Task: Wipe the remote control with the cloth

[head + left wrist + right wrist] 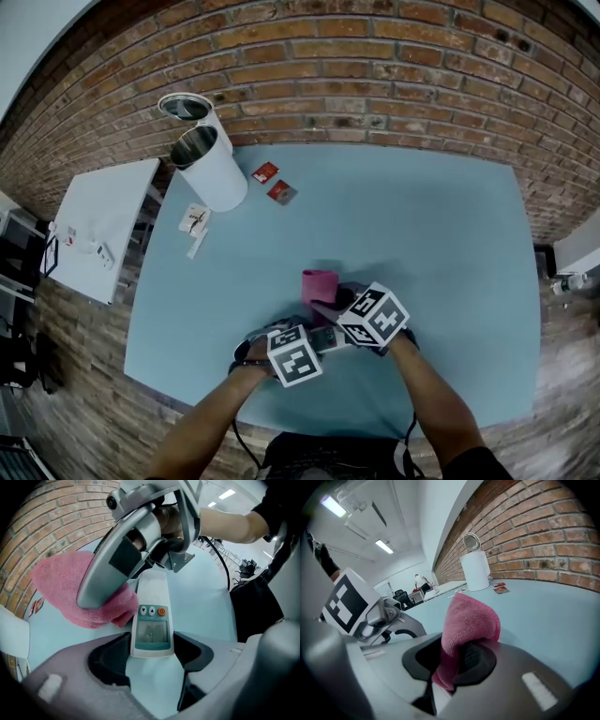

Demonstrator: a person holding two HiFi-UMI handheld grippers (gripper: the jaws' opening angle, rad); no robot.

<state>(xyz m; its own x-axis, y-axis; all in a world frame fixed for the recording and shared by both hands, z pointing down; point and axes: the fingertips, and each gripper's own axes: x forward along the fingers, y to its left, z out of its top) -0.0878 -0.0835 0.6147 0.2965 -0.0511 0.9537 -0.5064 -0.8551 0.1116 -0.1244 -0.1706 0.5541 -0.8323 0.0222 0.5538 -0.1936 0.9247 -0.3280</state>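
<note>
A white remote control (151, 620) with a small screen and an orange button lies lengthwise between the jaws of my left gripper (151, 651), which is shut on its sides. A pink cloth (469, 618) is pinched in my right gripper (452, 660), its folded bulk standing up past the jaws. In the left gripper view the cloth (70, 595) rests on the table just left of the remote's far half, under a finger (110, 566) of the right gripper. In the head view both grippers meet near the table's front edge, with the cloth (319, 283) just beyond them and the remote (324, 339) mostly hidden.
Two white cylindrical bins (212, 171) (188, 109) stand at the back left of the light blue table (441, 244). Two red packets (265, 172) (281, 192) and a white card (194, 218) lie near them. A white side table (98, 225) is at the left; a brick wall (375, 66) runs behind.
</note>
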